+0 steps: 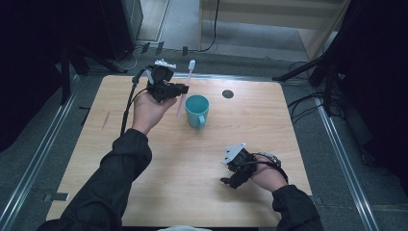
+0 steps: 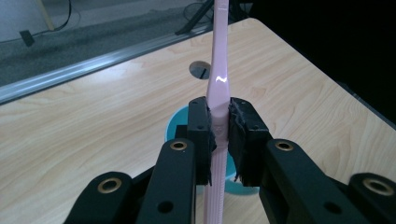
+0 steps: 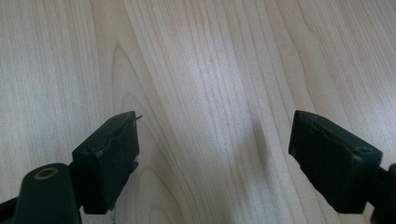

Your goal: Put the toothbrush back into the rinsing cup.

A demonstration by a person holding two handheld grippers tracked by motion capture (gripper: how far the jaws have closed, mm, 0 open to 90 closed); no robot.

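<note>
Now, my left gripper (image 2: 219,135): clamped on pink toothbrush (image 2: 218,84), teal cup (image 1: 197,109) just below.
My right gripper (image 3: 215,154): jaws spread, over bare table (image 3: 210,70).

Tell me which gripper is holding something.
The left gripper: its jaws clamp the pink toothbrush above the teal cup. The right gripper is open over bare table.

- The tabletop (image 1: 192,159) is pale wood grain with rounded corners and a round dark cable hole (image 1: 228,94) near its far edge.
- Grey floor (image 1: 43,144) surrounds it — metal rails (image 1: 344,159) run along both sides.
- Black curtains (image 1: 29,62) darken the left and right.
- Beyond the far edge stands a light wooden unit (image 1: 274,14), with a black cable (image 1: 211,33) trailing down to the floor.
- Dark stand legs (image 1: 308,67) splay at the right — light falls softly from above.
</note>
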